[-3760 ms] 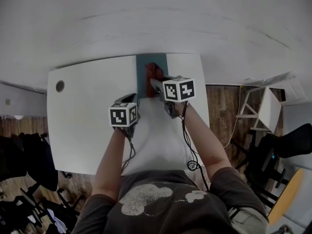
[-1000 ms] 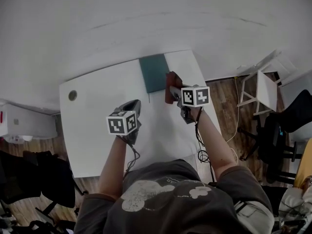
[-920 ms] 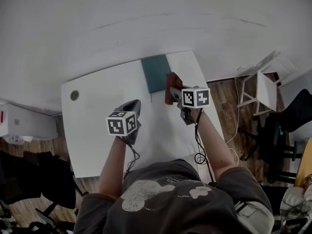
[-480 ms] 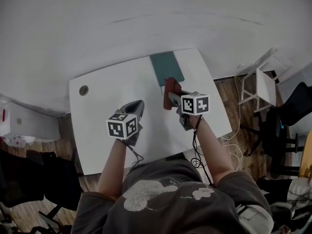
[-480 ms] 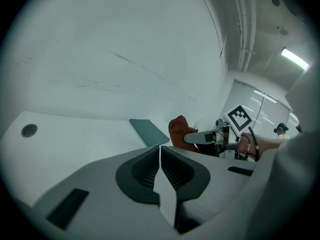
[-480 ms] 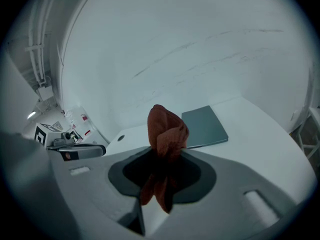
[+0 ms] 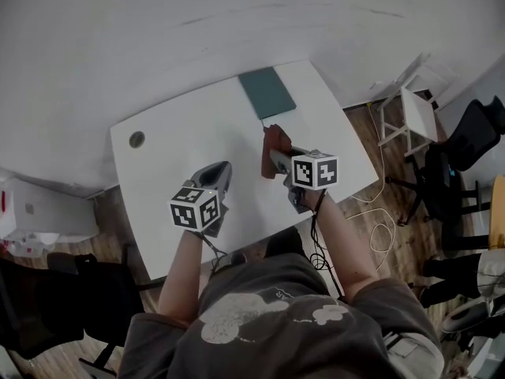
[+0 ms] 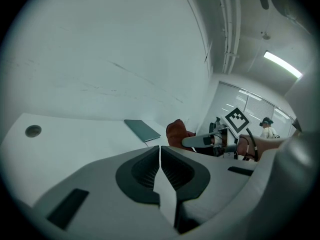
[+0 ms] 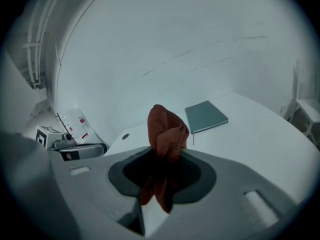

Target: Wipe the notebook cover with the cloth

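— What has the right gripper point(image 7: 274, 155) got?
— Its fingers are closed narrow on a rust-red cloth point(image 9: 167, 130). A bunched fold stands up out of them, and a tail hangs down between the dark pads.

— And the left gripper point(image 8: 160, 170)?
— Its fingers point(image 8: 141, 173) are pressed together with only a hairline slit between them, and nothing is in it. In the head view it sits left of centre over the white worktop point(image 7: 177, 144), well apart from the cloth.

— Where is the notebook point(image 7: 267, 92)?
— It lies flat and closed, dark green, at the upper centre of the head view by the worktop's far edge. The cloth is just below it in the frame, near its lower corner, with a sliver of bare worktop showing between the two.
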`<control>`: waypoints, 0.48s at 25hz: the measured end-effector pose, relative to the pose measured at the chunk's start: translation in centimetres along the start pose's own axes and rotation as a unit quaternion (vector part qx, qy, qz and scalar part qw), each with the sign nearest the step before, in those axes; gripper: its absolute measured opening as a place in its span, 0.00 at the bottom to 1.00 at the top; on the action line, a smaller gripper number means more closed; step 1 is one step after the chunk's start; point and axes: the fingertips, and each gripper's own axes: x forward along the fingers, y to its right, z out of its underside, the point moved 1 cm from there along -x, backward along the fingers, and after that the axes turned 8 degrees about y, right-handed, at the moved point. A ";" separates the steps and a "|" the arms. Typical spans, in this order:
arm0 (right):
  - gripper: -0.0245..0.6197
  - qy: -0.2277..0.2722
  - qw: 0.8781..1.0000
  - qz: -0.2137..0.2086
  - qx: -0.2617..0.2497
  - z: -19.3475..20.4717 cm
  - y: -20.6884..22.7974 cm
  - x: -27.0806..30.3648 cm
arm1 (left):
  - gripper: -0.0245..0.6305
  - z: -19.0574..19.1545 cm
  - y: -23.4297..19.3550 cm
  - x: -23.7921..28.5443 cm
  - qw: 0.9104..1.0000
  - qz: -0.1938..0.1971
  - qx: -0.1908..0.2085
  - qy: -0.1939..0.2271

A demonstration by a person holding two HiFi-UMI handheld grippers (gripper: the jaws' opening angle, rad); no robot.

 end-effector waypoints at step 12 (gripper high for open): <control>0.21 0.034 0.998 0.048 0.038 3.9 -4.1 -6.9 | 0.04 1.6 2.0 -4.5 0.999 0.047 0.001 -0.021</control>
